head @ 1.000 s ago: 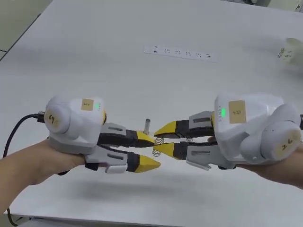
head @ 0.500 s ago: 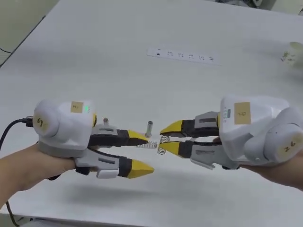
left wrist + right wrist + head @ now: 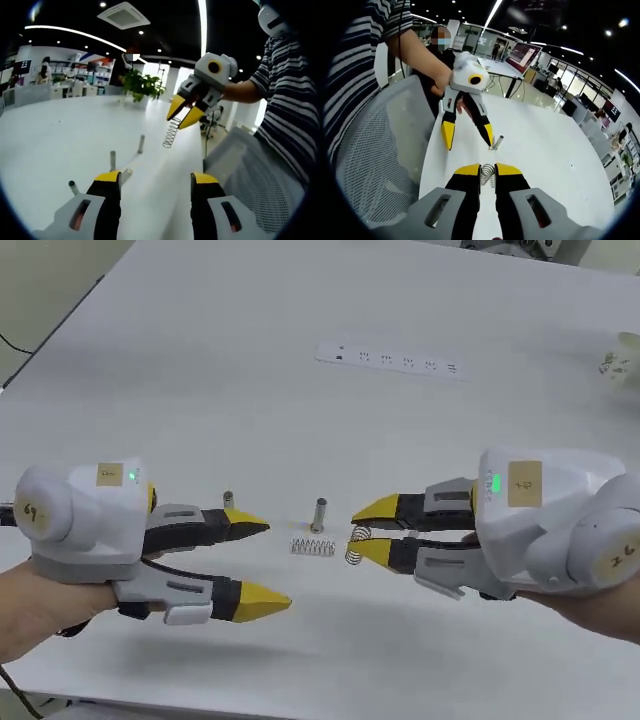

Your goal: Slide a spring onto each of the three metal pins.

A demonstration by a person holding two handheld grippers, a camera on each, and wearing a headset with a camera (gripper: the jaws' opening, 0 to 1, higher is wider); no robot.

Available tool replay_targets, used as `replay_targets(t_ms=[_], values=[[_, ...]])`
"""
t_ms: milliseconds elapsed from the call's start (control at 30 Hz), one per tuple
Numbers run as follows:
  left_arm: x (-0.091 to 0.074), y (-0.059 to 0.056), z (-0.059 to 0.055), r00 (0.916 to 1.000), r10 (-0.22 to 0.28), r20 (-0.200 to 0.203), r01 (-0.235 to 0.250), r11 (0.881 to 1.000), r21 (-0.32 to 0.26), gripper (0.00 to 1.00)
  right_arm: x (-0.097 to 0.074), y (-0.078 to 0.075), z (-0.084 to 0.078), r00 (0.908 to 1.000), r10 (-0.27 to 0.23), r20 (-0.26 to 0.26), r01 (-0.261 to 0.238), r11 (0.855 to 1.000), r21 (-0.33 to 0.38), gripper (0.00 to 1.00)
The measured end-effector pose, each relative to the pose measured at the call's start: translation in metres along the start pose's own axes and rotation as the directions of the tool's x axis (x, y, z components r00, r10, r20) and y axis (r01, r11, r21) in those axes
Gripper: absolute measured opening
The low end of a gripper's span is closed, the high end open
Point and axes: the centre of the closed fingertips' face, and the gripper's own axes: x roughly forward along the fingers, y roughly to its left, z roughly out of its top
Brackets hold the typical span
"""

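Hanging from right gripper (image 3: 175, 123), spring (image 3: 171, 136) points down, long axis near-vertical.

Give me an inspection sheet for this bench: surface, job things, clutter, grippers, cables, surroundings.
Surface: white table, flat.
Job's things: three upright pins, all bare; loose spring lying by them; held spring off the table.
Clutter: power strip; small cup at far right, blurry.
Grippers: left gripper open, empty; right gripper shut on held spring.
Cables: thin dark cable at lower left edge.
Surroundings: office, ceiling lights, plant, mesh chair.
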Motion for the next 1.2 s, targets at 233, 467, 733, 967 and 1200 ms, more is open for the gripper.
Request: replay_targets(t_ms=[233, 467, 733, 967, 1200], values=[[-0.014, 0.006, -0.009, 0.9989, 0.046, -0.008, -0.047, 0.999, -0.015, 0.6, -0.003, -0.005, -0.002, 0.9998, -0.02, -0.002, 0.02, 1.0, 0.002, 0.07], [-0.032, 0.02, -0.011, 0.9926, 0.121, 0.01, -0.12, 0.992, -0.035, 0.71, -0.005, -0.01, -0.005, 0.9993, -0.035, -0.009, 0.036, 0.999, 0.007, 0.07], [-0.042, 0.029, -0.01, 0.985, 0.17, 0.027, -0.17, 0.985, -0.028, 0.86, -0.008, -0.014, -0.009, 0.9984, -0.056, -0.006, 0.056, 0.998, 0.026, 0.07], [-0.05, 0.035, -0.016, 0.9788, 0.205, 0.004, -0.205, 0.978, 0.028, 0.98, -0.013, -0.021, -0.019, 0.9963, -0.083, -0.023, 0.084, 0.995, 0.048, 0.07], [-0.057, 0.043, -0.015, 0.9708, 0.239, 0.022, -0.239, 0.97, 0.031, 0.98, -0.02, -0.038, -0.043, 0.9882, -0.133, -0.077, 0.139, 0.987, 0.081, 0.07]])
